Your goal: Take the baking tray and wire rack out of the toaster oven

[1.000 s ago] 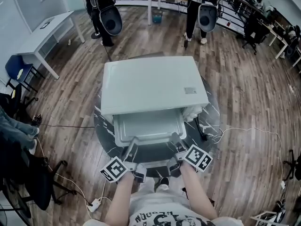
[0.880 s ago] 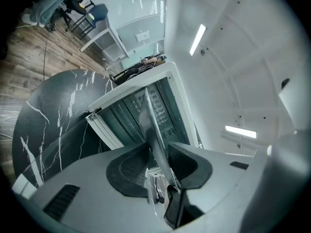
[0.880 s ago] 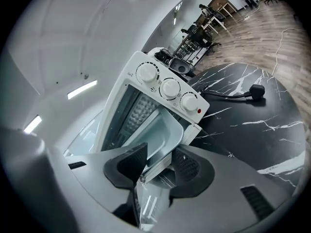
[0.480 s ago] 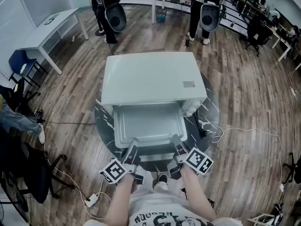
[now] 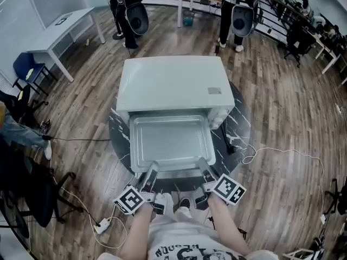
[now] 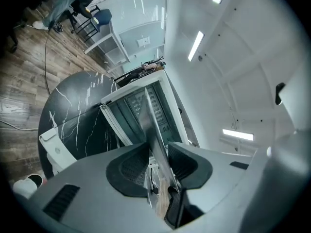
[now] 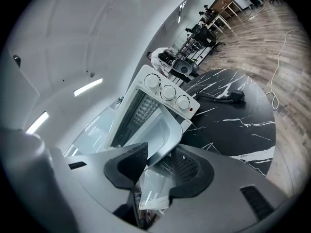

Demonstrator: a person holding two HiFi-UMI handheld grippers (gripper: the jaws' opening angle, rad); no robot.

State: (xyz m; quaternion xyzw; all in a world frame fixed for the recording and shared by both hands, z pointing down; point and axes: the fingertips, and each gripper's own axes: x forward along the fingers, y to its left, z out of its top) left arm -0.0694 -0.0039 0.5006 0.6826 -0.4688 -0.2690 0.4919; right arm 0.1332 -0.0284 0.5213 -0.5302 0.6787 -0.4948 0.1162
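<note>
The pale metal baking tray (image 5: 171, 142) sticks most of the way out of the white toaster oven (image 5: 173, 85), level above the lowered door. My left gripper (image 5: 150, 173) is shut on the tray's near rim at its left; in the left gripper view that gripper (image 6: 158, 161) pinches the tray (image 6: 151, 125), seen edge-on. My right gripper (image 5: 204, 170) is shut on the same rim at its right; in the right gripper view that gripper (image 7: 158, 166) clamps the tray (image 7: 155, 127) at its corner. A grid (image 7: 143, 109) shows inside the oven; I cannot tell whether it is the wire rack.
The oven stands on a round black marble table (image 5: 241, 126), its black power cord (image 5: 230, 145) at the right. Three knobs (image 7: 167, 92) line the oven's right side. A white cable (image 5: 282, 150) lies on the wood floor. People (image 5: 127, 10) stand beyond; a white desk (image 5: 65, 28) is at the left.
The tray has slid further out of the oven toward me, with both grippers drawing back on its near rim. More of the tray's floor shows now.
</note>
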